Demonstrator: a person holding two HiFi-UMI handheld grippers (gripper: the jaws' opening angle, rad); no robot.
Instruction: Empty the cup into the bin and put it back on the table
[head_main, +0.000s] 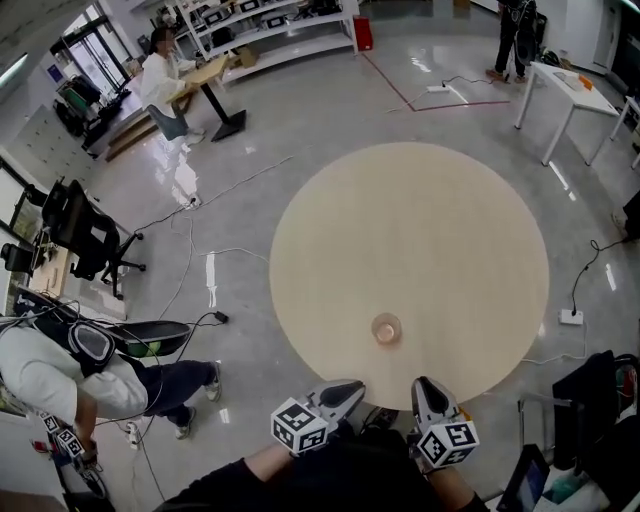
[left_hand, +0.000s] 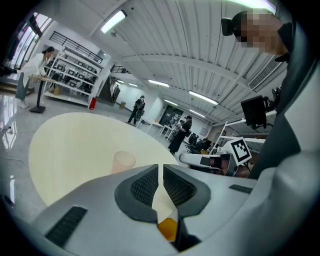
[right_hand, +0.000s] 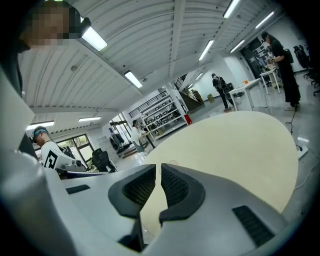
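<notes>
A small translucent pinkish cup stands upright on the round beige table, near its front edge. The same cup shows in the left gripper view, just beyond and left of the jaws. My left gripper hovers at the table's near rim, shut with nothing between its pads. Close beside it, my right gripper is likewise shut and empty. Both point toward the table, the cup lying a little beyond and between them. In the right gripper view the cup's rim barely peeks over the jaws.
A person in white crouches at the lower left next to black office chairs. Cables trail over the glossy floor. A white desk stands at the upper right, dark bags at the lower right. No bin is in view.
</notes>
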